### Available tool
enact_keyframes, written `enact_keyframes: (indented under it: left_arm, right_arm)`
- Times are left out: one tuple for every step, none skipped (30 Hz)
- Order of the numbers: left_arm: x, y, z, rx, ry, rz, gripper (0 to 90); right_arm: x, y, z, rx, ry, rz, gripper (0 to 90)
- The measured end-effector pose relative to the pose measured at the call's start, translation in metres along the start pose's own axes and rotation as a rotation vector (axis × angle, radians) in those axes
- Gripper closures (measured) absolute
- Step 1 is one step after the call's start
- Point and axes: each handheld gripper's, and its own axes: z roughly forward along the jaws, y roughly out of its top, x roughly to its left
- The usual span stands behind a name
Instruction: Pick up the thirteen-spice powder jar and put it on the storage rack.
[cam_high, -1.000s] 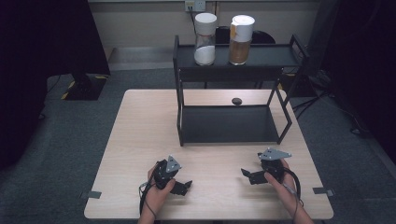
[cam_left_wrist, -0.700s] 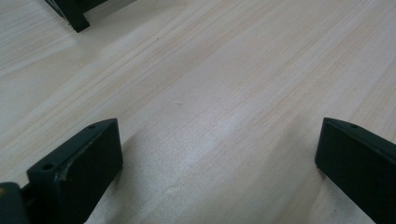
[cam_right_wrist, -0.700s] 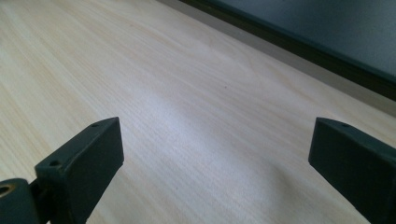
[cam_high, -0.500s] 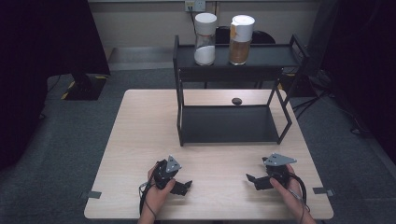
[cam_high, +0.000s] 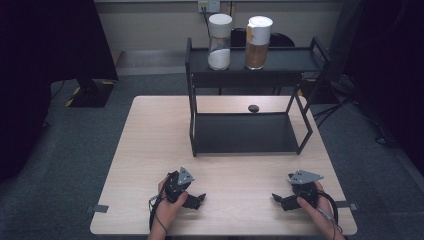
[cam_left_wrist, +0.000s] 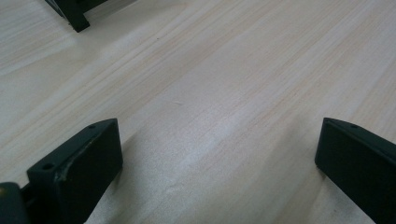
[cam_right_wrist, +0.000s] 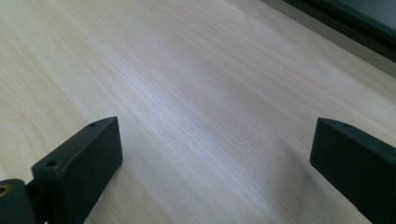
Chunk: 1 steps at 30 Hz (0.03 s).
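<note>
My left gripper (cam_high: 196, 201) rests low on the wooden table (cam_high: 150, 150) near its front edge, held by a hand. Its jaws stand wide apart over bare wood in the left gripper view (cam_left_wrist: 217, 135). My right gripper (cam_high: 279, 201) sits at the front right, jaws pointing left toward the other gripper. It is open too, with nothing between its fingers (cam_right_wrist: 215, 133). A black two-tier shelf (cam_high: 250, 62) stands at the back of the table. On its top tier are a jar of white contents (cam_high: 219, 42) and a jar of brown contents (cam_high: 258, 42).
A small black round object (cam_high: 253, 108) lies on the table behind the shelf's lower tier (cam_high: 245, 132). One shelf foot (cam_left_wrist: 70, 11) appears at the top left of the left gripper view. Grey floor surrounds the table, whose edge (cam_right_wrist: 327, 32) runs past in the right gripper view.
The right gripper has slid a little toward the front right of the table. The left gripper has stayed where it was.
</note>
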Motion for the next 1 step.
enact_keyframes:
  left_arm:
    - [0.0, 0.0, 0.0, 0.0, 0.0, 0.0, 0.0]
  right_arm:
    - [-0.0003, 0.0003, 0.0001, 0.002, 0.001, 0.004, 0.7]
